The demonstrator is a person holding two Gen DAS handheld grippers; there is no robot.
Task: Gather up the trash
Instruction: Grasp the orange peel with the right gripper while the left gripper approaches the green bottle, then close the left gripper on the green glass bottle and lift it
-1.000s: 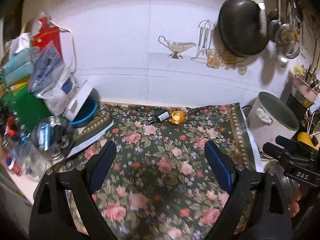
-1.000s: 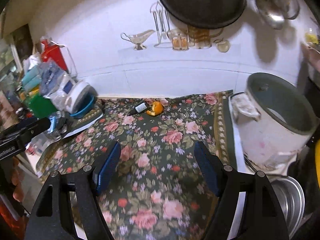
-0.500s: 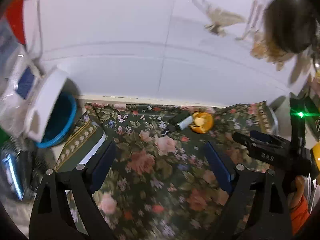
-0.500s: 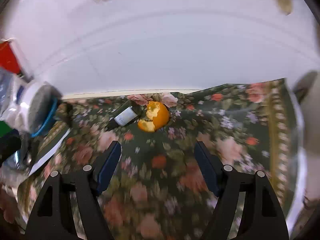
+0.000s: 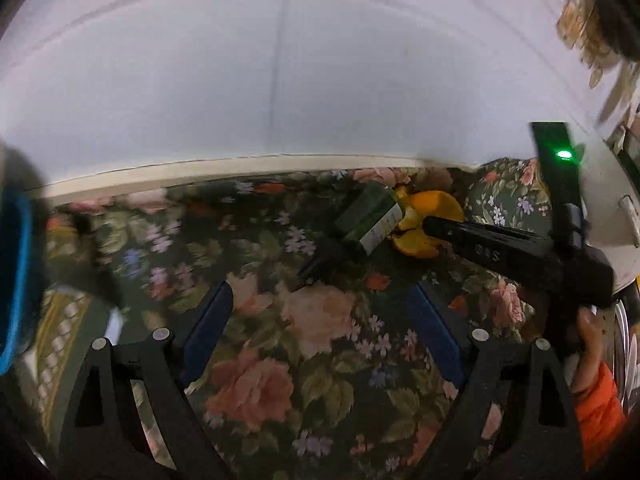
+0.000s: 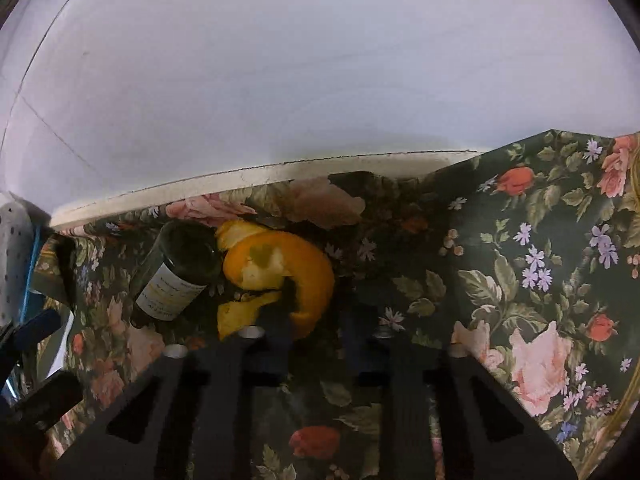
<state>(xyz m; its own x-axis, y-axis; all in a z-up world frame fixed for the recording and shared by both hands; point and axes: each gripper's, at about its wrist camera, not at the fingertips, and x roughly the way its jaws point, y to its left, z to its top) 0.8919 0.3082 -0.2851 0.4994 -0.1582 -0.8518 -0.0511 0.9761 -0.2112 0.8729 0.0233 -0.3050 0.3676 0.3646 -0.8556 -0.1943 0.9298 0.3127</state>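
We see a white wall (image 5: 280, 80) ahead of both tools, and below it the desk, covered by a dark floral cloth (image 6: 520, 280) that runs under both of them. At the far left of our left hand-held gripper (image 5: 320, 320) a blue-rimmed tub (image 5: 16, 272) shows only as a blur. That left hand-held gripper hangs above the cloth with its blue-padded fingers (image 5: 208, 328) wide apart and nothing between them. Ahead of it and slightly to its right lies a dark green bottle (image 5: 368, 220) on its side, its pale label facing up. The orange peel (image 6: 276, 272) sits touching the bottle's base, directly in front of our right hand-held gripper (image 6: 320, 320). This one has its fingers drawn close, a narrow gap left between them; its left finger overlaps the near edge of the peel, though we cannot tell whether it grips the peel.
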